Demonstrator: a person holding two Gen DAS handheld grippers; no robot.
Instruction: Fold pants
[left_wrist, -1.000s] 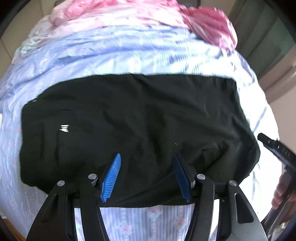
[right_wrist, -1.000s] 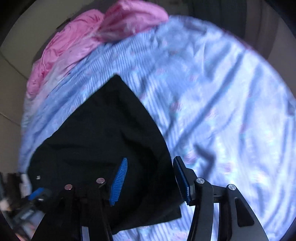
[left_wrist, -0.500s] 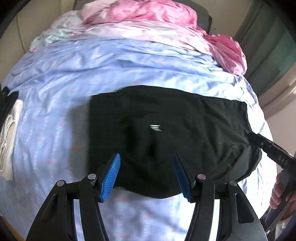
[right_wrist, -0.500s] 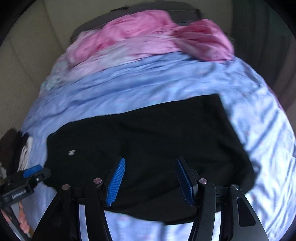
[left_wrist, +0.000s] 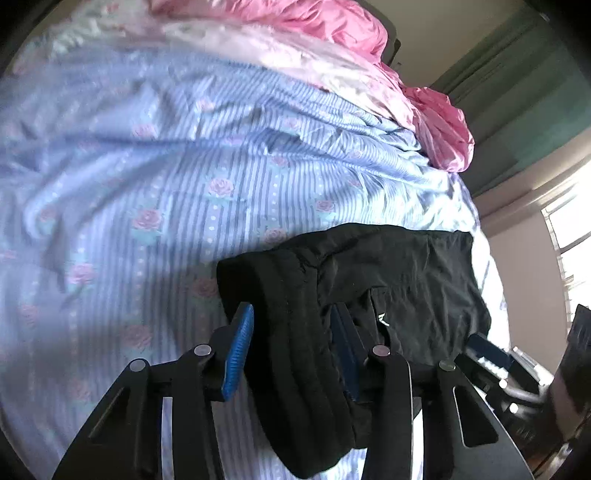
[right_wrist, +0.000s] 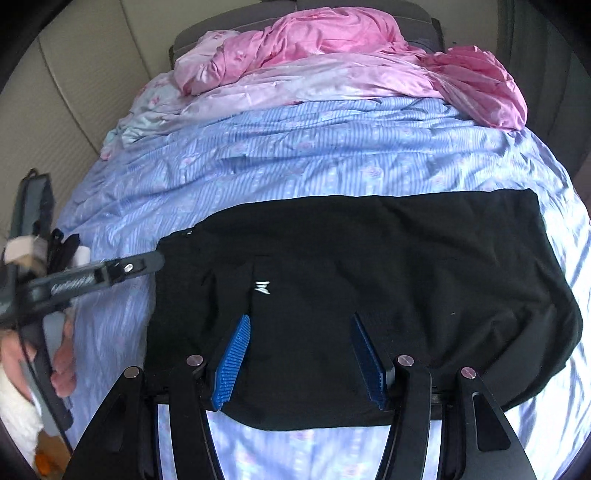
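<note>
Black pants (right_wrist: 369, 266) lie folded flat across a blue striped bed sheet (right_wrist: 295, 162), with a small white logo facing up. My left gripper (left_wrist: 291, 308) is at the pants' left end. Its jaws are closing, and the thick ribbed waistband (left_wrist: 291, 350) is bunched up between the blue pads, touching both. The right wrist view shows this gripper (right_wrist: 147, 262) reaching in from the left to the pants' edge. My right gripper (right_wrist: 301, 317) hovers open over the pants' near edge, with nothing between its pads. Part of it (left_wrist: 491, 358) shows at the lower right of the left wrist view.
A crumpled pink quilt (right_wrist: 332, 40) is piled at the far end of the bed. Dark items (right_wrist: 62, 243) lie by the bed's left edge. A hand (right_wrist: 62, 362) holds the left gripper's handle. A bright window (left_wrist: 569, 236) and a green curtain (left_wrist: 524, 92) are on the right.
My left gripper swept left along the pants to the waistband end, and its jaws narrowed around the band. My right gripper swung from the pants' right end to the middle of the near edge.
</note>
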